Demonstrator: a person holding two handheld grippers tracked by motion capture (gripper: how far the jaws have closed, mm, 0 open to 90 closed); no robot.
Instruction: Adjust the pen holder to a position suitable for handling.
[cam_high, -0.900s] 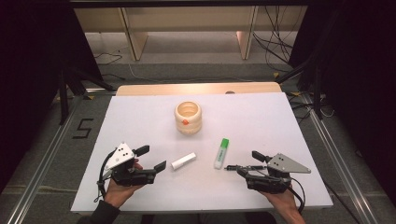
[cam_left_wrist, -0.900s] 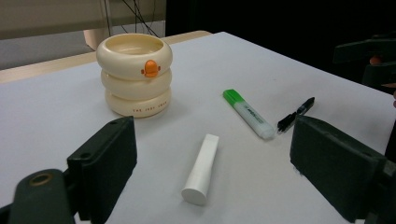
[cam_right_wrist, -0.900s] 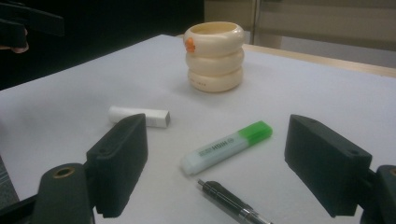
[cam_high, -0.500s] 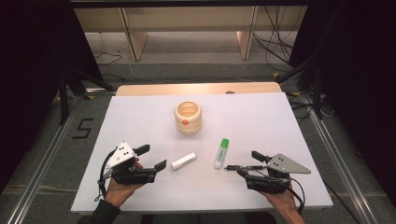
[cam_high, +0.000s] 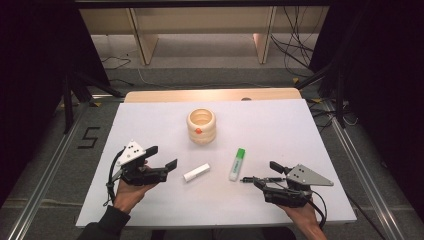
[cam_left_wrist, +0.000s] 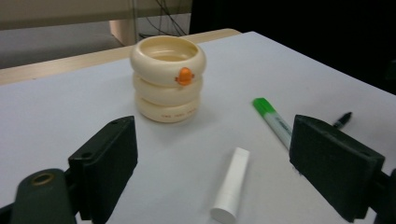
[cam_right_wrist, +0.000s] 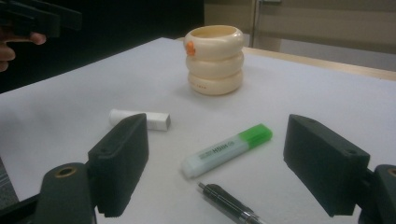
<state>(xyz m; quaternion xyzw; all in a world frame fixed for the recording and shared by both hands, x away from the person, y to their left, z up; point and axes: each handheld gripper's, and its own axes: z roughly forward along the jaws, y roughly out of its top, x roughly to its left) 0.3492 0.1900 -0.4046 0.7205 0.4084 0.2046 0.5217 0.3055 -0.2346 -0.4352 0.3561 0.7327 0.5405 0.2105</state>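
white tube (cam_high: 196, 172) and green-capped highlighter (cam_high: 237, 163) lying flat mid-table before the cream ringed pot (cam_high: 201, 126), each squarely ahead of a wide-open, empty claw, left gripper (cam_high: 161, 157) and right gripper (cam_high: 259, 175), apparently lined up for pickup.

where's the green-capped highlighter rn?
In the high view the green-capped highlighter lies flat on the white table, right of centre, between the white tube and the right tongs, in front of the cream ringed pot.
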